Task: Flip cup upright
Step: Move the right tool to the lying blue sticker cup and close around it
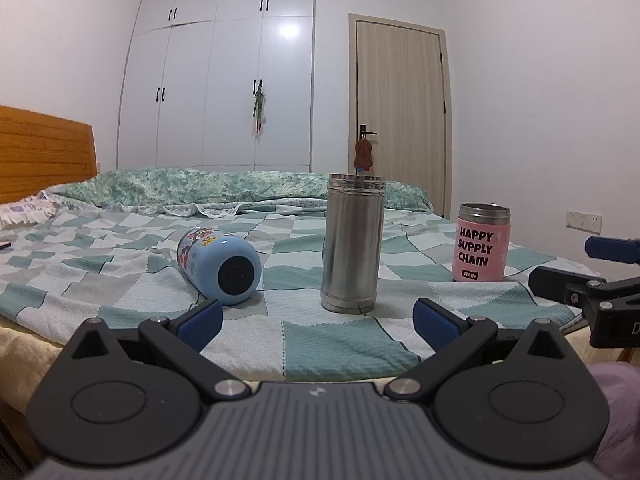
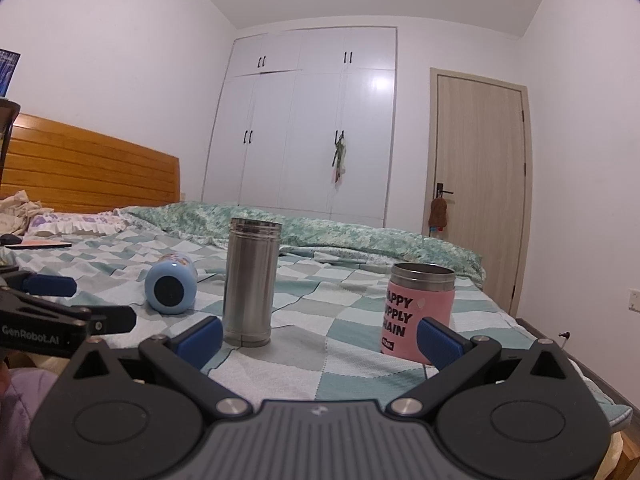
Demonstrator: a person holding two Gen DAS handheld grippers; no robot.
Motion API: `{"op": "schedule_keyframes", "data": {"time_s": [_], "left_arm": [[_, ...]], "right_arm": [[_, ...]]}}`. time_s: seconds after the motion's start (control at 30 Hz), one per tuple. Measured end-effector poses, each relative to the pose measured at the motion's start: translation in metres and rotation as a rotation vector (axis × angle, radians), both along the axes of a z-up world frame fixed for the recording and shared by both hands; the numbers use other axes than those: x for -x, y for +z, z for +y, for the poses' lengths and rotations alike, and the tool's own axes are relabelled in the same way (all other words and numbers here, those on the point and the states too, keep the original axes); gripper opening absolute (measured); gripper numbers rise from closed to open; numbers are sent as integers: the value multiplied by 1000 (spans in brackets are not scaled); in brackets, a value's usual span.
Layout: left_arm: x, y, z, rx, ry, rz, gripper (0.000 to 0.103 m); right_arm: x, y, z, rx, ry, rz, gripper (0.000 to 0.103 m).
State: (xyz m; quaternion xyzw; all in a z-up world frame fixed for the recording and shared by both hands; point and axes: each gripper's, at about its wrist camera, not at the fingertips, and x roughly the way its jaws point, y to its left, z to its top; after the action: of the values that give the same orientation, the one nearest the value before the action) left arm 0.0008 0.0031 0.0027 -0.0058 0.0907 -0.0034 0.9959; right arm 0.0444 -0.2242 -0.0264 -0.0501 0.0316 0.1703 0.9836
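A light blue cartoon-printed cup (image 1: 219, 266) lies on its side on the checkered bedspread (image 1: 340, 344), its base toward me; it also shows in the right wrist view (image 2: 171, 287). A tall steel cup (image 1: 352, 244) (image 2: 251, 282) and a pink "HAPPY SUPPLY CHAIN" cup (image 1: 482, 248) (image 2: 418, 312) stand upright. My left gripper (image 1: 318, 326) is open and empty, near the bed's front edge, before the steel cup. My right gripper (image 2: 320, 338) is open and empty, its right finger (image 2: 438, 344) in front of the pink cup.
A wooden headboard (image 2: 88, 168) and pillows are at the left. A green quilt (image 1: 224, 188) lies along the bed's far side. White wardrobe (image 1: 224, 80) and a wooden door (image 1: 400, 112) stand behind. Each gripper shows at the other view's edge: the right one (image 1: 592, 276), the left one (image 2: 60, 312).
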Motion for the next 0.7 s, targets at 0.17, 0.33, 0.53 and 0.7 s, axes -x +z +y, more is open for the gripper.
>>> {"op": "schedule_keyframes", "data": {"time_s": [0.17, 0.33, 0.53, 0.7], "left_arm": [[-5, 12, 18, 40, -1, 3, 103], [-11, 37, 44, 29, 12, -41, 103], [-29, 54, 79, 3, 36, -43, 103], [-51, 56, 107, -18, 41, -9, 103]], "right_arm": [[-9, 15, 13, -23, 81, 6, 103], [-25, 41, 41, -13, 205, -9, 103], [-55, 71, 80, -19, 334, 29, 103], [-86, 91, 122, 14, 410, 71, 103]]}}
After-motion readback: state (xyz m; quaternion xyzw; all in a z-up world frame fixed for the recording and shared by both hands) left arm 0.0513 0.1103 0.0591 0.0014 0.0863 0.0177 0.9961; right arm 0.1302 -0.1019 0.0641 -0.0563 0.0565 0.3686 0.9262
